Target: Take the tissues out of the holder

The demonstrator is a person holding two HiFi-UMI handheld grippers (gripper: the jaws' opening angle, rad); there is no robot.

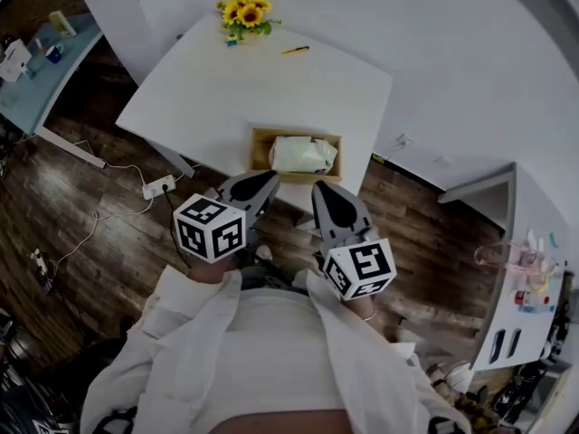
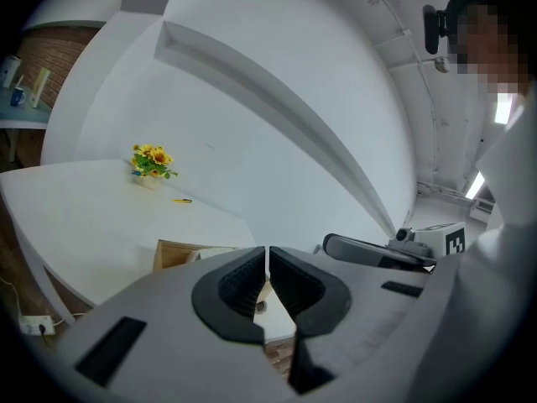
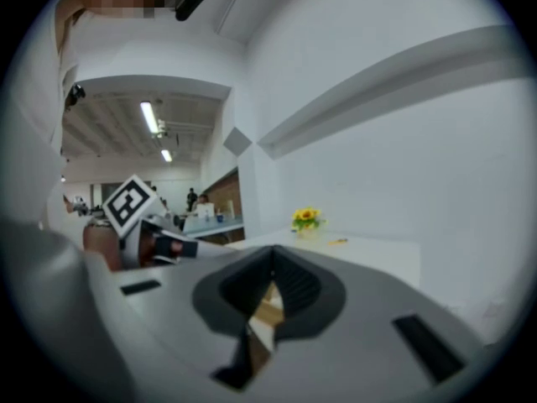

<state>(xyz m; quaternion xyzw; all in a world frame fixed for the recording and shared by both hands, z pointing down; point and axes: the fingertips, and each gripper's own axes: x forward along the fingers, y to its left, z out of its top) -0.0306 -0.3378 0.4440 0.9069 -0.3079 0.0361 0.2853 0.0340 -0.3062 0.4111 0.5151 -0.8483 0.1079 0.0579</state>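
A wooden tissue holder (image 1: pixel 261 148) sits at the near edge of the white table (image 1: pixel 199 98), and a pale stack of tissues (image 1: pixel 303 155) fills it. My left gripper (image 1: pixel 270 181) hovers just short of the holder's near left corner, shut and empty. My right gripper (image 1: pixel 319 190) is beside it, off the holder's near right side, also shut with nothing between the jaws. In the left gripper view the shut left gripper (image 2: pixel 267 269) points past the holder (image 2: pixel 172 255). The right gripper view shows the right gripper (image 3: pixel 273 277) closed.
A pot of yellow flowers (image 1: pixel 246 14) and a yellow pen (image 1: pixel 295 51) lie at the table's far side. A power strip (image 1: pixel 158 186) and cables trail on the wooden floor at left. A white cabinet (image 1: pixel 525 242) stands at right. The person's white sleeves fill the bottom of the head view.
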